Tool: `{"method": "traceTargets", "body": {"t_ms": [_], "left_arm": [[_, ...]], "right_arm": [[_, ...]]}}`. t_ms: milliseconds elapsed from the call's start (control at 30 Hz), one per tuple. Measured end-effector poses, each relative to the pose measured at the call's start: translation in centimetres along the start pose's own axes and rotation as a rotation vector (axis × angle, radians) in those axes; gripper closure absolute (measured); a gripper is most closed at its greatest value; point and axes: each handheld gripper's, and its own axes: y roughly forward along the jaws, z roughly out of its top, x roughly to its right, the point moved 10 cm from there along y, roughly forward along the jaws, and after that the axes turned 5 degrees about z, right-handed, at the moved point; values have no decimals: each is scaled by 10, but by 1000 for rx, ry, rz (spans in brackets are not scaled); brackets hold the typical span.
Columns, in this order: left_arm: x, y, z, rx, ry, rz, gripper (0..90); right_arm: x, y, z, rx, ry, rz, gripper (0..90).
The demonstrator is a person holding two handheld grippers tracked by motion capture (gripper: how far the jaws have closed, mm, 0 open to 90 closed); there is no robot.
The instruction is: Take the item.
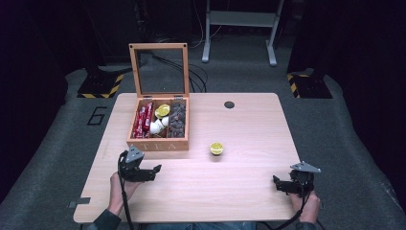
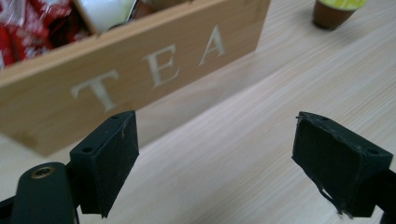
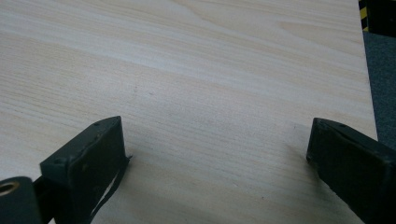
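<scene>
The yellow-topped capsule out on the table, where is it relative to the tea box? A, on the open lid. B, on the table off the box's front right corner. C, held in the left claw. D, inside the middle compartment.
B: the yellow-topped capsule stands alone on the table, clear of the tea box and of both claws.

My right gripper (image 3: pixel 217 154), black jaws wide apart, low above the bare pale wooden table (image 3: pixel 196 70).

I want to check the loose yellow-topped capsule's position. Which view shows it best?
The high view: the capsule stands whole on the table, right of the tea box. The left gripper view cuts it off at the top edge.
</scene>
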Motion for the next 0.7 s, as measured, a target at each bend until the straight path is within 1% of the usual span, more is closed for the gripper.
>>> {"method": "traceTargets", "body": {"t_ms": [67,200,233,267,300,367,433,533,600,633,667,700], "left_arm": [[-7,-1,-14,-26,-20,12,142],[-20,-1,-33,-46,-50,48,143],[-22,-1,-37,-54,-52,49,143],[-29,-1,-46,-64,-68,65,143],[-29,-1,-46,-64,-68,65,143],[-34,-3,-55,-72,-92,79,143],[-39,-3,-61,-69,-113,89,142],[-45,-5,-69,-73,-131,106,139],[-48,-5,-72,-68,-134,120,137],[-50,-5,-74,-65,-142,128,137],[-50,-5,-74,-65,-142,128,135],[-51,-6,-75,-71,-134,128,135]], "right_arm": [[0,0,0,0,1,0,40],[0,0,0,-1,6,0,40],[0,0,0,0,6,1,40],[0,0,0,-1,6,1,40],[0,0,0,-1,6,1,40],[0,0,0,-4,9,3,40],[0,0,0,-3,9,3,40],[0,1,0,-3,14,6,40],[0,1,0,-4,14,6,39],[0,1,0,-3,14,6,39],[0,1,0,-3,14,6,39],[0,1,0,-3,14,5,39]]}}
